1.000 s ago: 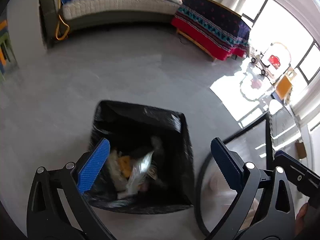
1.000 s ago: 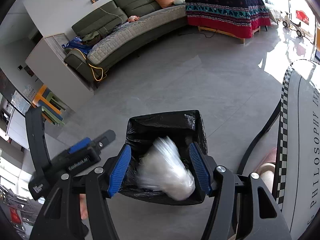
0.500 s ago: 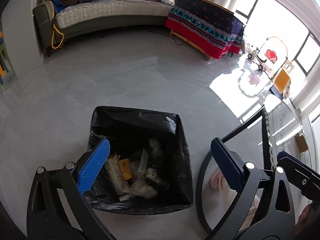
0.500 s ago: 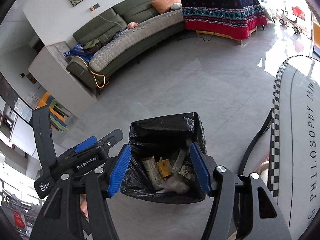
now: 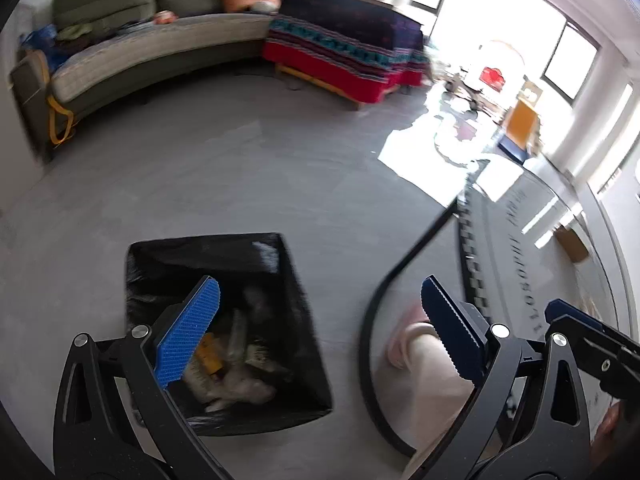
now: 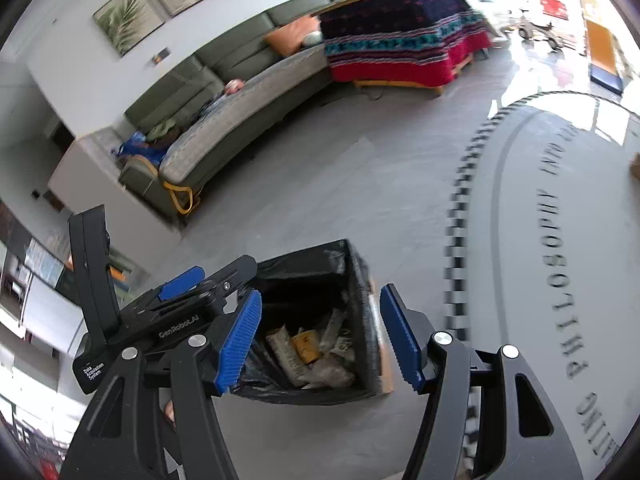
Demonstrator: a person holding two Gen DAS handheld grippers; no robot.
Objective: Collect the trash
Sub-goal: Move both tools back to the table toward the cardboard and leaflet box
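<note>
While hanging above the grey floor (image 5: 240,184), released and empty on both sides: left gripper (image 5: 319,280) with blue pads spread wide and nothing between them, right gripper (image 6: 320,291) likewise parted and clasping nothing.

From the left wrist: trash bin (image 5: 280,264) with a black liner at 7 o'clock, standing on the floor, its near corner partly behind the left-hand pad. Inside, a heap of trash (image 5: 236,376), blurred: crumpled clear plastic, pale wrappers, one yellow wrapper (image 5: 208,354). At 5 o'clock, behind the right-hand pad, a person's leg (image 5: 432,380) and a pink slipper (image 5: 404,344), just inside the dark edge of a round rug (image 5: 520,240). At 11 o'clock, well apart from the bin, a green sofa (image 5: 140,60); at 12 to 1 o'clock, a low table under a patterned red blanket (image 5: 340,52).

From the right wrist: same bin at 6 o'clock, framed between the two pads, below them and not touched. Trash piled at the bottom, yellow wrapper near the middle. Left gripper's black body at 8 o'clock, just beside the bin's rim. Rug with checkered border and lettering from 2 to 5 o'clock, near the bin.
</note>
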